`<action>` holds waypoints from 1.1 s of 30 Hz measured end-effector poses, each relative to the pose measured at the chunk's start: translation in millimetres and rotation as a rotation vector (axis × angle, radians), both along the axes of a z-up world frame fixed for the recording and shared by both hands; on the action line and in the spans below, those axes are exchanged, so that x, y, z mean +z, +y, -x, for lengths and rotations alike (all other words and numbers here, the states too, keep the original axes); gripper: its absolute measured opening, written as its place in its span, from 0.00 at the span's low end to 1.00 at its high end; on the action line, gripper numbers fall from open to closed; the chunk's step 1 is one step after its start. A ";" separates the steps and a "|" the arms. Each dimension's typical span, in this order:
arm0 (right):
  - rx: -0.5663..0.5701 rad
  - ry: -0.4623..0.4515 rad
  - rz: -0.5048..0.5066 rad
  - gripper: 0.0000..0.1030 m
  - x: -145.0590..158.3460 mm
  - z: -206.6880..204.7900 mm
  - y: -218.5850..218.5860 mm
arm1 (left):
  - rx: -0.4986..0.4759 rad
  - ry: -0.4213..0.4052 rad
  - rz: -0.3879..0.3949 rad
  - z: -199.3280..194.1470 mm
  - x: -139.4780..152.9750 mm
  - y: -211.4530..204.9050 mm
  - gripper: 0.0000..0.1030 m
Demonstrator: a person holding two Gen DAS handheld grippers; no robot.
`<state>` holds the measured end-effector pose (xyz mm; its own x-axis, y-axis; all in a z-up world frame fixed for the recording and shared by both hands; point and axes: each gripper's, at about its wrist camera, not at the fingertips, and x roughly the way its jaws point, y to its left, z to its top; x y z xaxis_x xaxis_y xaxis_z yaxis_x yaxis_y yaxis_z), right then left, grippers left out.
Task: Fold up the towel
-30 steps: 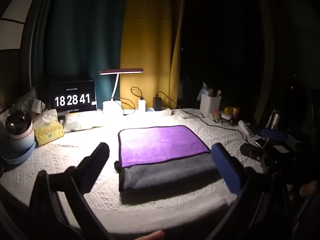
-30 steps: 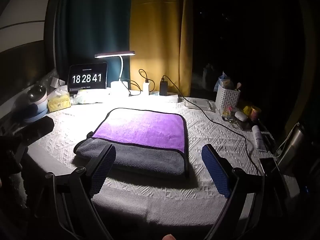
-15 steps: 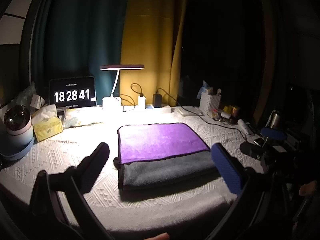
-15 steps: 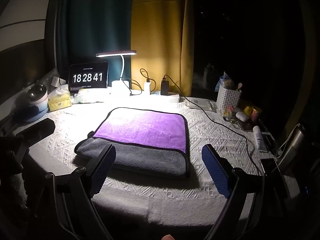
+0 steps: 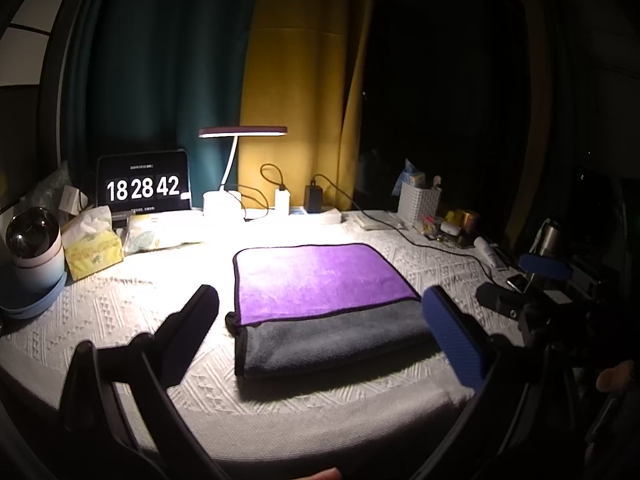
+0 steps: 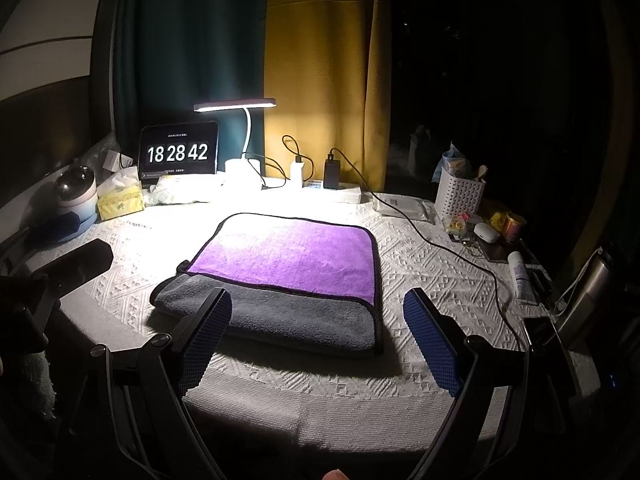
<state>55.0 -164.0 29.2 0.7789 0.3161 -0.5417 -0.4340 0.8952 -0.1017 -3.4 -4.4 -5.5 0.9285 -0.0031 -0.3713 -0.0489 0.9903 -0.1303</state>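
Both grippers, left gripper [image 5: 320, 328] and right gripper [image 6: 318, 332], I hold spread apart, gripping nothing; the folded towel [image 6: 280, 276] lies mid-frame on the table [image 6: 432, 276], purple over grey.

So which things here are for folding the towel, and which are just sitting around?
For the job:
- towel, purple over gray, lying partly folded
- left gripper, jaws open
- right gripper, jaws open

Just lying about:
- clock
- desk lamp
- tissue pack
- white basket
- black cable
- white tablecloth under it all
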 end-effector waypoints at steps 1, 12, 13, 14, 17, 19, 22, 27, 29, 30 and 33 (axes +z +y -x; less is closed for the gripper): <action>0.000 0.001 0.000 0.88 0.1 0.2 -0.1 | -0.001 0.000 0.000 0.0 -0.1 0.2 0.99; -0.001 0.003 -0.002 0.88 -1.4 0.3 0.4 | 0.000 0.007 0.005 -0.8 -2.0 -1.4 0.99; -0.001 0.004 -0.002 0.88 -1.6 0.5 0.6 | 0.000 0.007 0.004 -0.7 -2.1 -1.5 0.99; 0.000 0.003 -0.002 0.88 -1.6 0.3 0.3 | -0.002 0.007 0.004 -0.9 -2.0 -0.4 0.99; 0.000 0.004 -0.003 0.88 -2.3 0.2 1.1 | -0.006 0.006 0.006 -1.5 -2.0 0.1 0.99; -0.001 0.004 -0.002 0.88 -2.8 0.6 1.7 | -0.008 0.008 0.009 -2.3 -2.1 1.4 0.99; -0.001 0.004 -0.002 0.88 -3.2 0.5 1.9 | -0.007 0.009 0.010 -2.9 -2.4 2.6 0.99; -0.001 0.006 -0.003 0.88 -3.1 -0.1 1.5 | -0.005 0.011 0.015 -3.4 -2.5 4.2 0.99; -0.001 0.006 -0.003 0.88 -3.4 0.1 1.9 | -0.004 0.011 0.015 -3.3 -2.7 4.4 0.99; -0.001 0.006 -0.003 0.88 -3.2 0.0 1.7 | -0.005 0.011 0.015 -3.5 -2.5 4.4 0.99; -0.002 0.005 -0.004 0.88 -3.3 -0.2 1.8 | -0.005 0.010 0.014 -3.3 -2.6 4.5 0.99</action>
